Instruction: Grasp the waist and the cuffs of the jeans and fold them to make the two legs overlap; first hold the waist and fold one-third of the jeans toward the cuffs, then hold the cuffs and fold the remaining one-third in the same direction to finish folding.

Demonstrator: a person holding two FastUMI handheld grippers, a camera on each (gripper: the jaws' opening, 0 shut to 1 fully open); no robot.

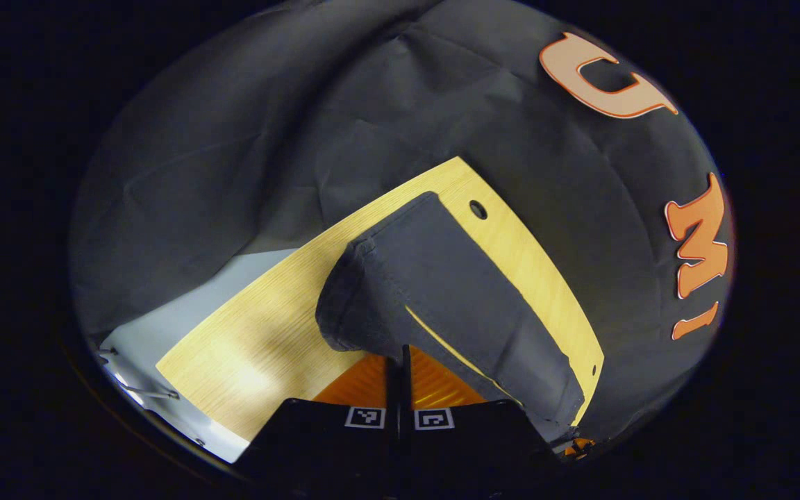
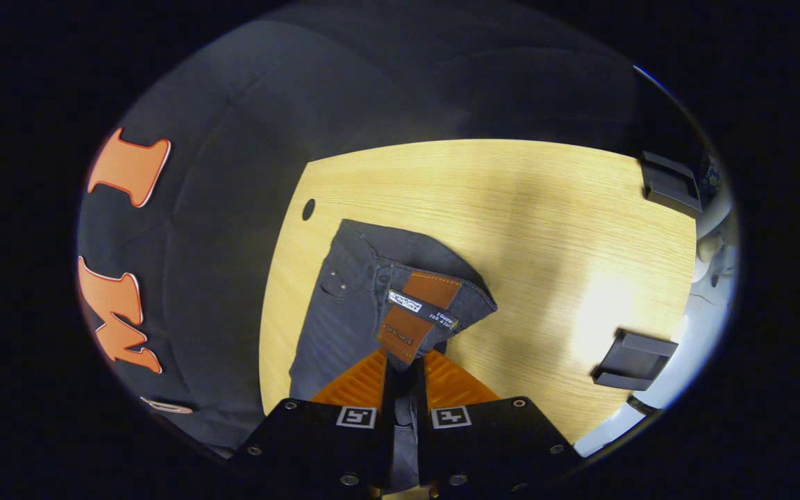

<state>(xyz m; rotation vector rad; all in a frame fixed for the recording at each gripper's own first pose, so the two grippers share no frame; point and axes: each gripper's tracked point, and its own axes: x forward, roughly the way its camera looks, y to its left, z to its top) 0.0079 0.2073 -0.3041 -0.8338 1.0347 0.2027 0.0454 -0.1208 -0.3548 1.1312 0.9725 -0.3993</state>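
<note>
Both grippers' fingers clenched the jeans (image 2: 365,305): left gripper (image 1: 400,357) on the fabric edge, right gripper (image 2: 403,368) at the waist, above the surface (image 2: 546,229).

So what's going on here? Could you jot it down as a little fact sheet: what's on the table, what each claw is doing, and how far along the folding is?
garment: dark grey denim jeans, lying on the table
surface: pale wooden table
left claw: shut on the jeans' cuff end, cloth lifted and draped from it
right claw: shut on the waist, by the brown leather patch
fold stage: both ends gripped; legs look overlapped already, thirds not yet folded
extras: two dark clips on the table's edge
</note>
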